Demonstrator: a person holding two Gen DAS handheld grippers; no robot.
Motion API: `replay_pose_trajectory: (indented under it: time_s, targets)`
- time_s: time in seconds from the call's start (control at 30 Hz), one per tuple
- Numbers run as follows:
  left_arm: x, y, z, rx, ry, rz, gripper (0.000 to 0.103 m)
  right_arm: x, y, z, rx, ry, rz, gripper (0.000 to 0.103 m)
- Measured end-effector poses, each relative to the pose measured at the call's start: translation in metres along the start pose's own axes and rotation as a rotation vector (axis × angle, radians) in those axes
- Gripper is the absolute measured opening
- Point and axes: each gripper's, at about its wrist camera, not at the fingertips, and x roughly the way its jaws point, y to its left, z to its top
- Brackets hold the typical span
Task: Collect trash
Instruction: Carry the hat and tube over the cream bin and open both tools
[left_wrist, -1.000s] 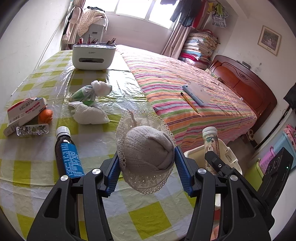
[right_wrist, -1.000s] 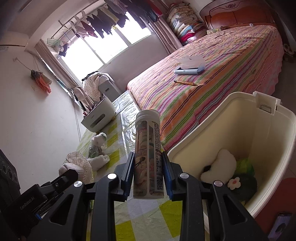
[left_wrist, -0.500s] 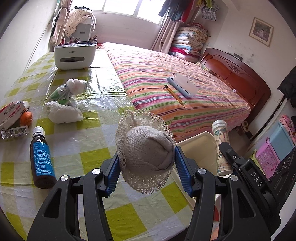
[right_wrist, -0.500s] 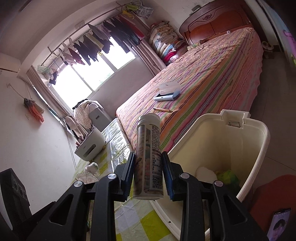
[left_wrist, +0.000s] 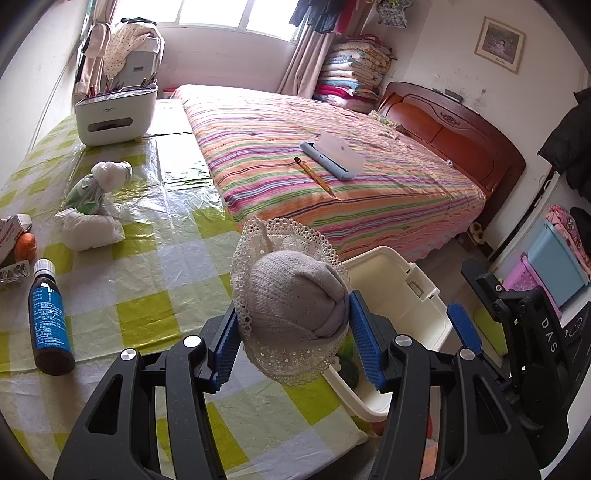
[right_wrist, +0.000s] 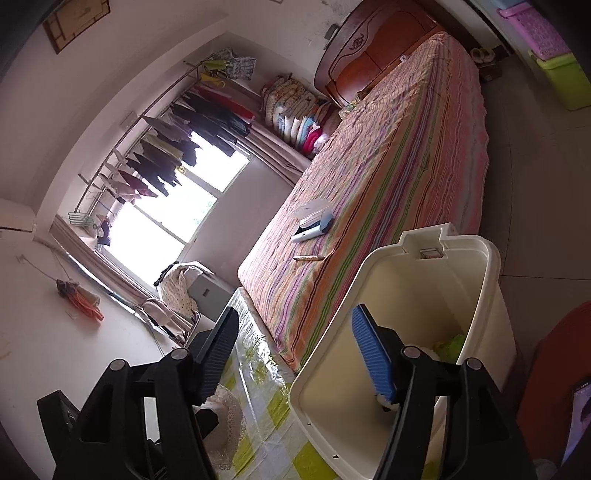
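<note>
Fingers (left_wrist: 225, 341) of left gripper (left_wrist: 291, 341): clamped either side of grey lace-brimmed hat (left_wrist: 291, 310), crown facing camera, brim beyond. Right gripper (right_wrist: 295, 350): spread apart, nothing between, over cream bin (right_wrist: 476, 295).

Left wrist view over table (left_wrist: 155, 273), right view tilted, both seeing bin (right_wrist: 476, 280), bed (left_wrist: 332, 184)

The lace-brimmed hat (left_wrist: 291, 314) is pale grey knit with a cream brim, between blue ribbed pads (left_wrist: 364, 339). The tablecloth (left_wrist: 155, 266) is checked lime, white and grey. The bedspread (left_wrist: 332, 177) has pink, orange and green stripes. The bin (right_wrist: 476, 295) is cream, with something green, perhaps plastic, inside. The medicine bottle (left_wrist: 50, 321) is brown with a blue label.
</note>
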Motion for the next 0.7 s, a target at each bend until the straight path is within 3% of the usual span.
replay_pose_trajectory:
  time_s: [0.3,0.7]
  targets:
    - [0.021,-0.031,0.004,0.059,0.017,-0.08,0.055,-0.003,-0.017,0.008,0.09,0.002,0.038,0.067]
    - [0.052,-0.042,-0.002,0.101,0.071,-0.064,0.057,-0.005,-0.019,0.008,0.101,0.015,0.066,0.069]
